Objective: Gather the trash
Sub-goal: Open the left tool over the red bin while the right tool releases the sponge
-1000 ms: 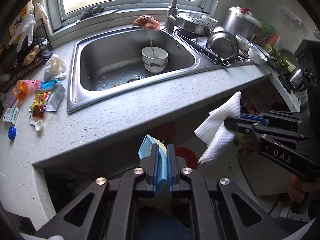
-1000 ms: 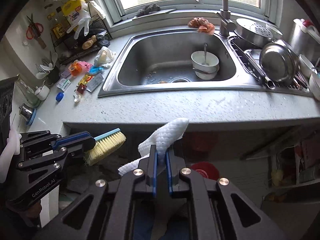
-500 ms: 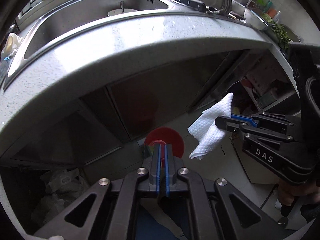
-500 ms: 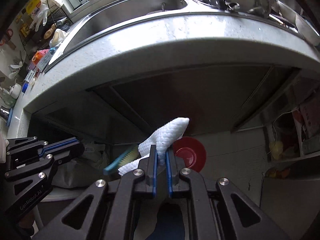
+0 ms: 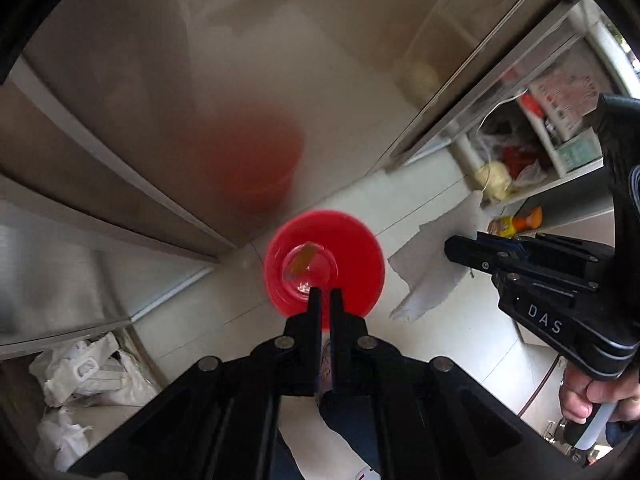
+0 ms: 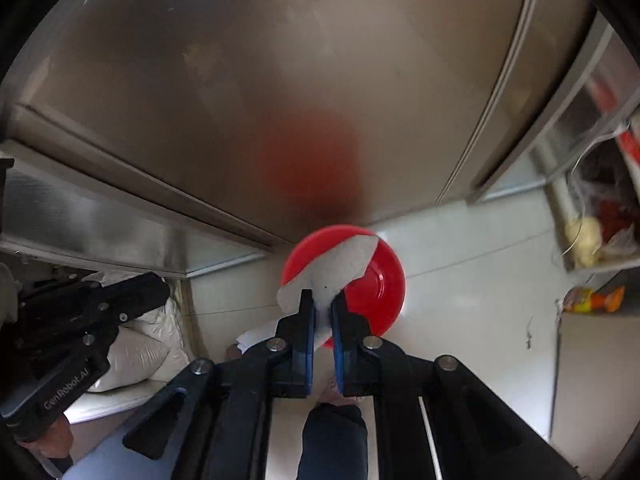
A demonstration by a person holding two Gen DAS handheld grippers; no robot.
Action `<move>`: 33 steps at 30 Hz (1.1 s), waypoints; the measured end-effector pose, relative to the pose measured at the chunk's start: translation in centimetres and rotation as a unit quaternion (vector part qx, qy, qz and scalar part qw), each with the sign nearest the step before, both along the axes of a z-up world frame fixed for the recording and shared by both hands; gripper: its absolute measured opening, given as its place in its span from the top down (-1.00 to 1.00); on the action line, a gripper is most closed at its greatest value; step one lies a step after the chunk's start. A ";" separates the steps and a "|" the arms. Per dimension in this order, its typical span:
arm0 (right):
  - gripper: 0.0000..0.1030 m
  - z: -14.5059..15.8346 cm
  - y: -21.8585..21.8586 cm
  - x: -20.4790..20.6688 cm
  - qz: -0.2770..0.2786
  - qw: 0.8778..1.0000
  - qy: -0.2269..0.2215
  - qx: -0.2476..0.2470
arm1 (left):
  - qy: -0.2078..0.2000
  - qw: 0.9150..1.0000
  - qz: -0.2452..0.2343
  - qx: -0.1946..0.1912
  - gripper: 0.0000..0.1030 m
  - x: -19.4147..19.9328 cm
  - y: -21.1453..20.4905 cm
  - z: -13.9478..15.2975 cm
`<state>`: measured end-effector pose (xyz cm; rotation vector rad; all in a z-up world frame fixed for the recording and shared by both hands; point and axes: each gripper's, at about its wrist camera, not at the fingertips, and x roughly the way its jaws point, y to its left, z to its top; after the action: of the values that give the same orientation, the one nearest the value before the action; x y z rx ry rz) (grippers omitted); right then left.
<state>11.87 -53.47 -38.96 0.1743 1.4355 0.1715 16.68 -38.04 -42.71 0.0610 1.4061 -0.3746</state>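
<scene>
A red round bin [image 5: 352, 248] stands on the pale floor against the steel cabinet, with a clear wrapper and a yellow scrap [image 5: 306, 262] in its bottom. My left gripper [image 5: 325, 292] points down over the bin's near rim, shut, with nothing showing between its fingers. The right gripper [image 6: 322, 300] is shut on a white paper towel [image 6: 340, 264], which hangs over the red bin [image 6: 376, 280]. From the left wrist view the towel [image 5: 428, 280] sticks out of the right gripper [image 5: 450, 246], just right of the bin. No brush is in view.
Steel cabinet doors [image 5: 200, 80] rise behind the bin. White plastic bags [image 5: 88, 372] lie low at the left. An open shelf [image 5: 516, 160] with bags and packets stands at the right, an orange packet [image 6: 592, 300] below it. A hand [image 5: 588, 396] holds the right gripper.
Both grippers have dropped from counter height to just over the red bin and now point steeply down. The blue brush in the left gripper a second ago is gone from view.
</scene>
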 end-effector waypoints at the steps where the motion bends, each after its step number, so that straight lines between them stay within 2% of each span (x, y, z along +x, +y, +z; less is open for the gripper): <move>1: 0.86 -1.0 0.1 0.2 -0.002 1.000 0.006 0.000 | 0.004 1.000 0.000 0.005 0.95 0.1 -0.2 -1.0; 9: 0.86 -6.6 -0.4 0.6 0.010 0.999 0.038 0.001 | 0.023 0.999 0.003 0.037 0.95 0.8 -0.6 -4.9; 12: 0.83 -7.4 -0.1 0.7 0.020 0.999 0.047 -0.001 | 0.024 0.998 0.007 0.050 0.95 0.9 -0.4 -6.0; 16: 0.77 -8.2 -0.1 0.7 0.028 0.998 0.053 -0.006 | 0.034 0.998 0.009 0.049 0.94 1.3 0.2 -7.4; 18: 0.63 -8.7 0.2 0.6 0.029 0.998 0.052 -0.010 | 0.035 0.998 0.008 0.053 0.89 1.3 0.3 -7.7; 21: 0.48 -9.2 0.2 0.6 0.028 0.998 0.059 -0.019 | 0.052 0.997 0.013 0.053 0.68 1.7 0.1 -8.2; 25: 0.21 -9.1 -0.1 0.4 0.029 0.998 0.060 -0.021 | 0.043 0.998 0.017 0.049 0.68 1.5 0.5 -8.2; 29: -0.13 -8.2 -0.4 -0.1 0.021 0.997 0.067 -0.020 | 0.052 0.997 0.023 0.044 0.67 1.4 0.7 -7.6; 31: -0.16 -7.4 -0.6 -0.3 0.016 0.997 0.072 -0.015 | 0.050 0.998 0.021 0.033 0.67 1.3 1.1 -7.1; 33: -0.32 -6.5 -0.6 -0.5 0.013 0.997 0.068 -0.025 | 0.044 0.998 0.016 0.032 0.67 1.3 1.2 -6.4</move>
<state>11.35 -54.12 -45.41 0.1289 1.5758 0.1465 17.93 -36.84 -49.15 0.0749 1.5040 -0.3100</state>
